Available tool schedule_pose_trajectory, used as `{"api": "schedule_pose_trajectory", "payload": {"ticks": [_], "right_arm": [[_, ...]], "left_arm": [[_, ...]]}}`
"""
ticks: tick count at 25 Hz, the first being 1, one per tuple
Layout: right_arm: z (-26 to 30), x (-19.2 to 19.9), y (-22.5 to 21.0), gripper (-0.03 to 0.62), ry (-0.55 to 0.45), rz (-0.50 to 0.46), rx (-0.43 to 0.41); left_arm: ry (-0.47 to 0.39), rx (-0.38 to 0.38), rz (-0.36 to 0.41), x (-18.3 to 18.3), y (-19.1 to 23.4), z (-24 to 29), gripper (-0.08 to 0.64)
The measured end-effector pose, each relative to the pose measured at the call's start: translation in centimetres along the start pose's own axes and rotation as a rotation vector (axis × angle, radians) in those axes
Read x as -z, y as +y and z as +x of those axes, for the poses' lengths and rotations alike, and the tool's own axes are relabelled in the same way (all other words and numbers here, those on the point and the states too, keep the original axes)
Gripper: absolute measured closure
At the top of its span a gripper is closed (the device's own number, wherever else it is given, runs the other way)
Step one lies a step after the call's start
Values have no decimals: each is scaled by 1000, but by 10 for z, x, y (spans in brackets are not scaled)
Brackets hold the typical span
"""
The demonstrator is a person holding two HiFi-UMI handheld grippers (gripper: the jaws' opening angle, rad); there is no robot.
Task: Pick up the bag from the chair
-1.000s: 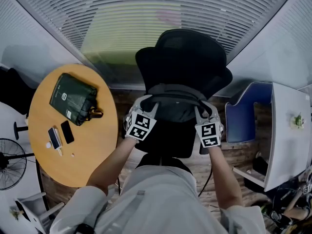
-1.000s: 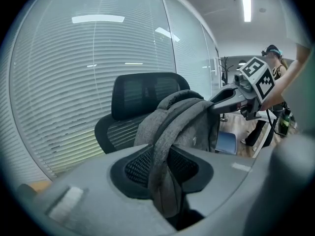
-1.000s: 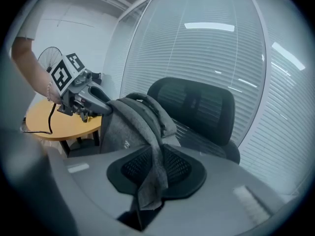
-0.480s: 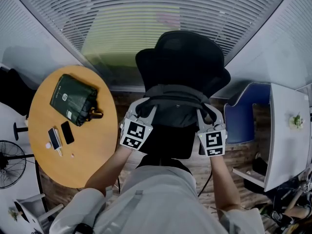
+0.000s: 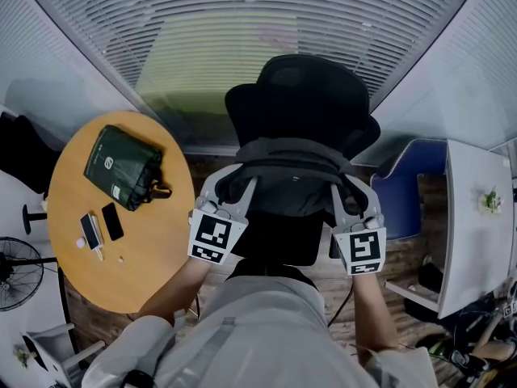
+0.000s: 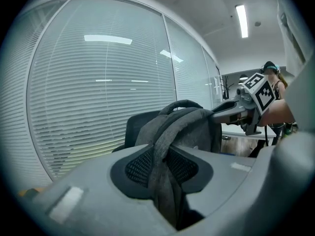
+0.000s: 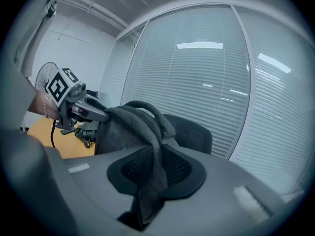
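Bag: the grey fabric backpack (image 5: 287,172) hangs between the two tools, in front of the backrest of the black mesh office chair (image 5: 303,95) and over its seat. From here I cannot tell whether its bottom is clear of the seat.
Left tongs: the left gripper (image 5: 236,176) is clamped on the left shoulder strap (image 6: 165,146), with cloth bunched between the pads.
Right tongs: the right gripper (image 5: 339,183) pinches the right shoulder strap (image 7: 152,166) the same way.
Why two grips: one strap per side likely keeps the load level and stops it tipping or swinging.
Stage: I'd judge the lift is under way, and what remains is drawing the bag away from the chair.
Risk: the soft strap could slide through the pads if the pull turns uneven.
Nearby: the round wooden table (image 5: 153,249), with a dark green pouch (image 5: 121,164) on it, is well apart and plays no part.
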State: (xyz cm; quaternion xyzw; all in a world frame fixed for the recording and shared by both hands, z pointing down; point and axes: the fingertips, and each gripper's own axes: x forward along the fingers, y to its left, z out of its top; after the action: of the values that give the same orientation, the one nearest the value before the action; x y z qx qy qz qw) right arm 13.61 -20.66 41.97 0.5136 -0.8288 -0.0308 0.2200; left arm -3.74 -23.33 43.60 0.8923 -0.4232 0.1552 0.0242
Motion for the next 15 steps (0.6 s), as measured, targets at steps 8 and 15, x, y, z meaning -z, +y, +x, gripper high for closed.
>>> {"api": "schedule_pose_trajectory", "payload": {"ticks": [8,15], "right_arm": [[-21,-34,0,528,-61,53,20],[-38,-47,-5,528,-104,76,32]], "left_arm": [[-74,-7,-44,-27,0,-20,471],[-129,-15,-72,-48,-7,-37,471]]}}
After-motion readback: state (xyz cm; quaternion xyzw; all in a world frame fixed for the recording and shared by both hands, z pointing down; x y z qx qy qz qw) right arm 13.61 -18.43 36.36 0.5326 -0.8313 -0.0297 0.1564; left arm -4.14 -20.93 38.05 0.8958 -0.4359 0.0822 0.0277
